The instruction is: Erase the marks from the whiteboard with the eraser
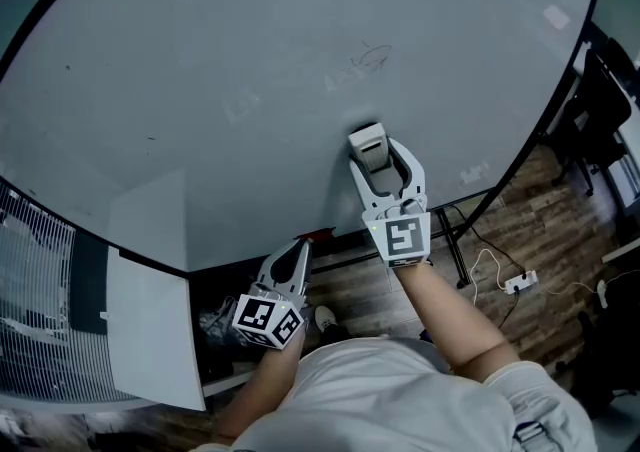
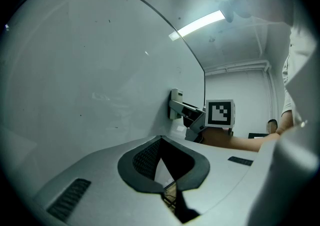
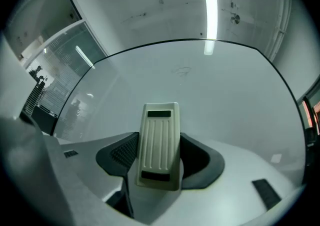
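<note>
The big whiteboard (image 1: 200, 90) fills the head view; faint scribbled marks (image 1: 365, 58) remain near its middle. My right gripper (image 1: 374, 162) is shut on the white ribbed eraser (image 1: 368, 143), pressed to the board just below those marks. In the right gripper view the eraser (image 3: 159, 145) sits between the dark pads and the marks (image 3: 181, 71) lie ahead. My left gripper (image 1: 298, 252) hangs lower, by the board's bottom edge, shut with nothing in it. The left gripper view shows its jaws (image 2: 162, 167) closed and the eraser (image 2: 175, 104) against the board.
A stand leg (image 1: 455, 250) runs under the board to a wooden floor (image 1: 520, 230), where a white power strip (image 1: 520, 282) and cables lie. A black chair (image 1: 600, 110) stands at the right. A white panel (image 1: 150, 330) and a grille (image 1: 35, 270) are at the left.
</note>
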A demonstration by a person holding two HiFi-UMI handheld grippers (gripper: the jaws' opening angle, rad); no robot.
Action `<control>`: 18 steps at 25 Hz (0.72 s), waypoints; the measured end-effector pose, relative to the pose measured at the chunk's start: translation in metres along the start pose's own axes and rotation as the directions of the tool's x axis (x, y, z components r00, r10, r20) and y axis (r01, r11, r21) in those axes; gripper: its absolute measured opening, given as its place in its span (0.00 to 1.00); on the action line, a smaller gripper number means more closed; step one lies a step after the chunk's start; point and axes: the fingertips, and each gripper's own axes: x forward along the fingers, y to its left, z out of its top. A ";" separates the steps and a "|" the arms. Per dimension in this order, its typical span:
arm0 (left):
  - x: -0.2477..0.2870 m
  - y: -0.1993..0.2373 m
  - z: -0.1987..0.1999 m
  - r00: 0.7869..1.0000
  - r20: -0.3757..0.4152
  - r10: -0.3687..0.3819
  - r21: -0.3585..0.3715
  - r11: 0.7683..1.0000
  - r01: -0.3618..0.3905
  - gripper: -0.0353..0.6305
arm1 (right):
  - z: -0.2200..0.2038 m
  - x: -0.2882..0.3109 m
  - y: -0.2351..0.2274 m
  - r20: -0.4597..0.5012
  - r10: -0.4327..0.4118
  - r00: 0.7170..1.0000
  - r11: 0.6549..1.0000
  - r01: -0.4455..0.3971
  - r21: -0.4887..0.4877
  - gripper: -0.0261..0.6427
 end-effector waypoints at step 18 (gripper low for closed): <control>0.010 0.006 -0.015 0.999 -0.048 -0.003 -0.006 1.000 0.003 0.06 | -0.036 0.004 0.072 -0.059 0.146 0.988 0.989 -0.147 -0.029 0.42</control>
